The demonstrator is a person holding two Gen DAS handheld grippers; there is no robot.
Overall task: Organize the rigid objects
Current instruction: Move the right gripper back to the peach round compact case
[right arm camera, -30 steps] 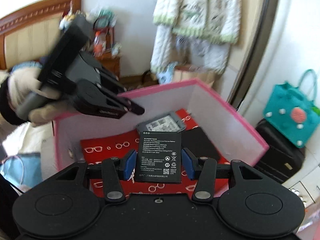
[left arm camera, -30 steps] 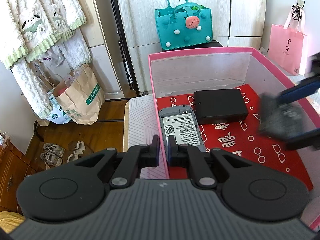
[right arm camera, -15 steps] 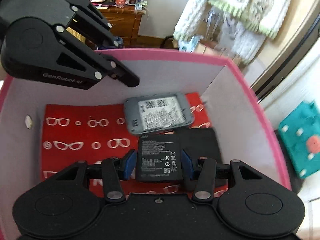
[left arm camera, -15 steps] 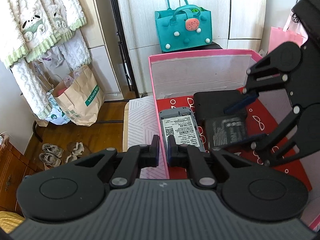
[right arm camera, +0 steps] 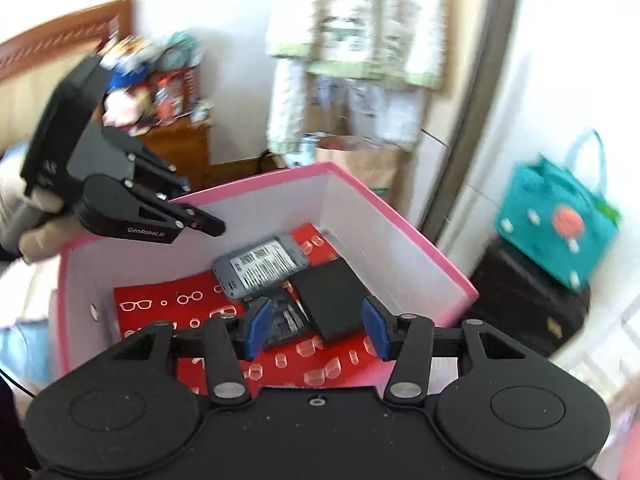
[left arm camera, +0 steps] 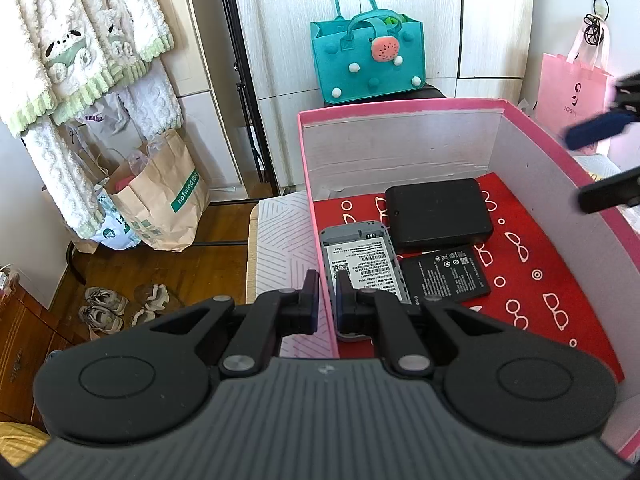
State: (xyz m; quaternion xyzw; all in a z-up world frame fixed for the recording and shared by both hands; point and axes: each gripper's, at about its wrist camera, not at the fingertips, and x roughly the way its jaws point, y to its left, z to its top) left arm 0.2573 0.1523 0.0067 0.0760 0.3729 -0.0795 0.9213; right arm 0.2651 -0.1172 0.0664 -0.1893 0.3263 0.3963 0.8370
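While left gripper [left arm camera: 327, 298] pinches pink box [left arm camera: 400, 109] wall, jaws nearly pressed together, right gripper [right arm camera: 316, 326] hangs above box, spread and empty. Flat battery [left arm camera: 444, 276] lies on red liner [left arm camera: 536, 280], beside grey device [left arm camera: 362, 260], touching black case [left arm camera: 438, 214].

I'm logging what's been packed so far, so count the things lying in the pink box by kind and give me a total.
Grey phone-like device: 1
Black case: 1
Flat battery: 1
Total in the pink box: 3
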